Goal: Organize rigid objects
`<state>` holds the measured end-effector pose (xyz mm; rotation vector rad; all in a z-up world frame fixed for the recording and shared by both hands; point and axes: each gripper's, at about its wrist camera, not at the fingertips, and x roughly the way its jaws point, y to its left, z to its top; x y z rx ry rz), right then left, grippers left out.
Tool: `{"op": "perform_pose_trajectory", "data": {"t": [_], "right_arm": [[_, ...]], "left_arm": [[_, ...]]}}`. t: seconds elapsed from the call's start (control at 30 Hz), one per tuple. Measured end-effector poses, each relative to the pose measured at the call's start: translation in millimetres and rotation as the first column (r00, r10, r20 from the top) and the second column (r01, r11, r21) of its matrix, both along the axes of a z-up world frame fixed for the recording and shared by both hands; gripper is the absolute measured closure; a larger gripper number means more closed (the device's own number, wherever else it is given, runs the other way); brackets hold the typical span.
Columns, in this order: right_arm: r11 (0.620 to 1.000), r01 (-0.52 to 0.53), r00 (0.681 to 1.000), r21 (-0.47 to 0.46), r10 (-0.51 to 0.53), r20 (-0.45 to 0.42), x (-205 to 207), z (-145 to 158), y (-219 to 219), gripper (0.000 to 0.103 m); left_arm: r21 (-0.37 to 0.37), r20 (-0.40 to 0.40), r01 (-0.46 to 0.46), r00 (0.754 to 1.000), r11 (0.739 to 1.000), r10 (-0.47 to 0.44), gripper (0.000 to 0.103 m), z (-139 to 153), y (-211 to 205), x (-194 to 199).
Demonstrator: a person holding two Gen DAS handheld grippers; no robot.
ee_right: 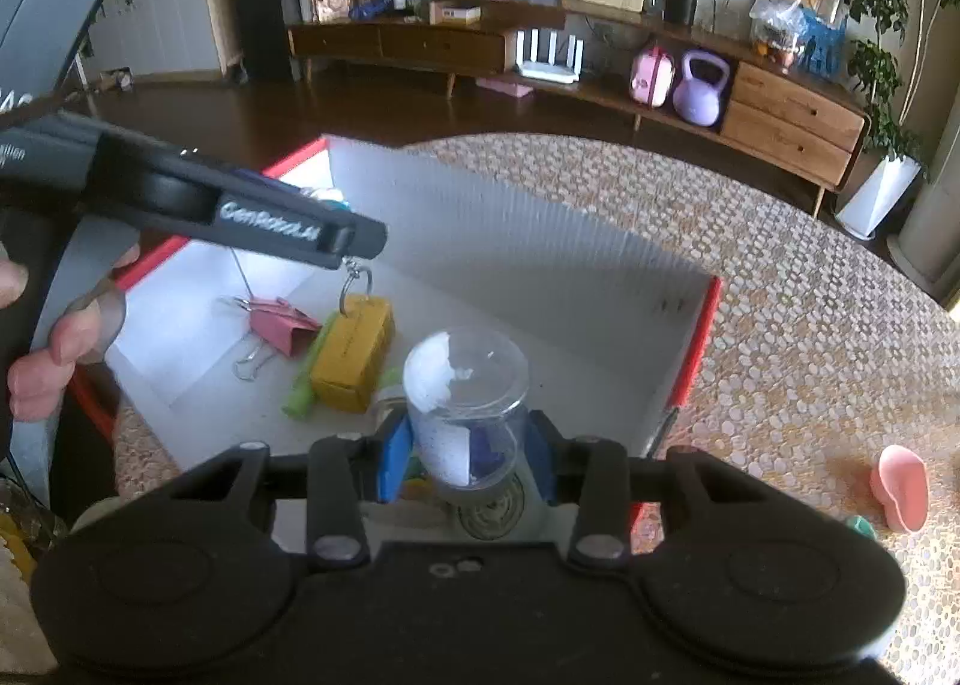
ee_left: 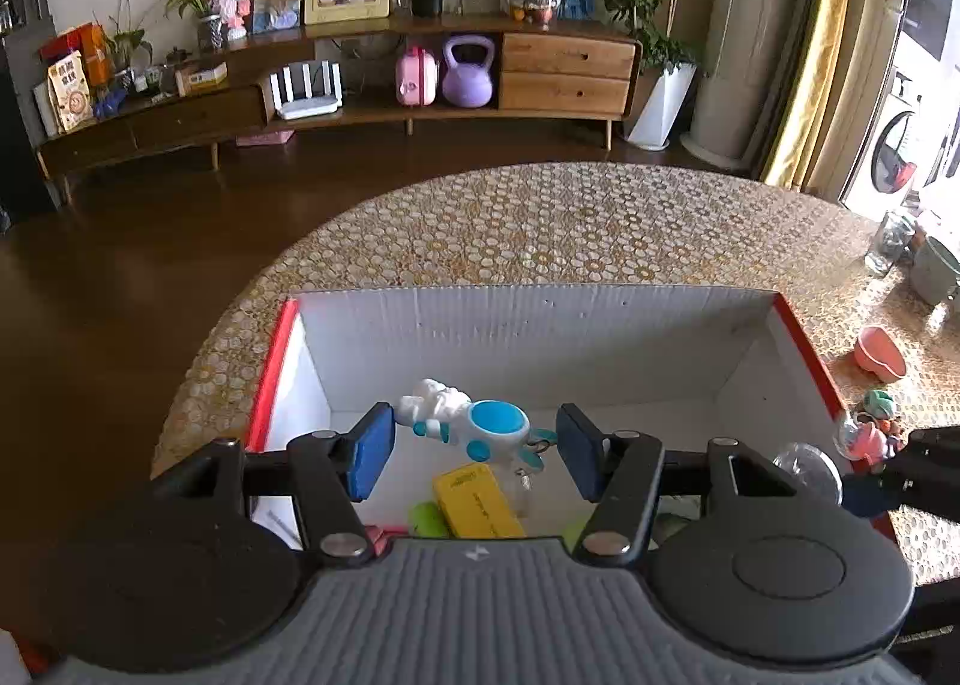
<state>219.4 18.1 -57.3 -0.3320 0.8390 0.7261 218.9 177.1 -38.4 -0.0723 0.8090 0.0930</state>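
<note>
Toy astronaut (ee_left: 462, 421), white and blue: between left gripper (ee_left: 474, 454) pads, over white box (ee_left: 540, 325); contact uncertain. Clear jar (ee_right: 465, 415): clamped in right gripper (ee_right: 468, 457) above same box. Yellow block (ee_right: 354, 352), pink binder clip (ee_right: 282, 328) on box floor

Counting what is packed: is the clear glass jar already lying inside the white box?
No, the clear glass jar sits clamped between the right tongs.

White-and-blue astronaut toy (ee_left: 465, 424) above white box (ee_left: 540, 337), clear jar (ee_right: 465, 412) upright, yellow block (ee_right: 354, 355) inside
</note>
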Motion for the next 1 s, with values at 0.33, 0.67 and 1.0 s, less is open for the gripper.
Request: {"op": "perform_pose_trajectory", "data": {"t": [0.33,0.67,1.0], "right_arm": [[0.998,-0.01,1.0,-0.059,0.01,0.006,9,-19,18,0.063],[0.998,-0.004,1.0,-0.063,0.003,-0.015,14,-25,25,0.063],[0.999,-0.001,0.999,-0.036,0.0,-0.036,14,-22,22,0.059]], "left_arm": [[-0.018,-0.109,0.041,0.993,0.999,-0.043,0.044,-25,-14,36],[-0.046,-0.283,0.022,0.958,0.999,-0.034,0.044,-52,-14,60],[-0.017,-0.326,0.028,0.945,0.999,-0.032,0.044,-58,-16,71]]}}
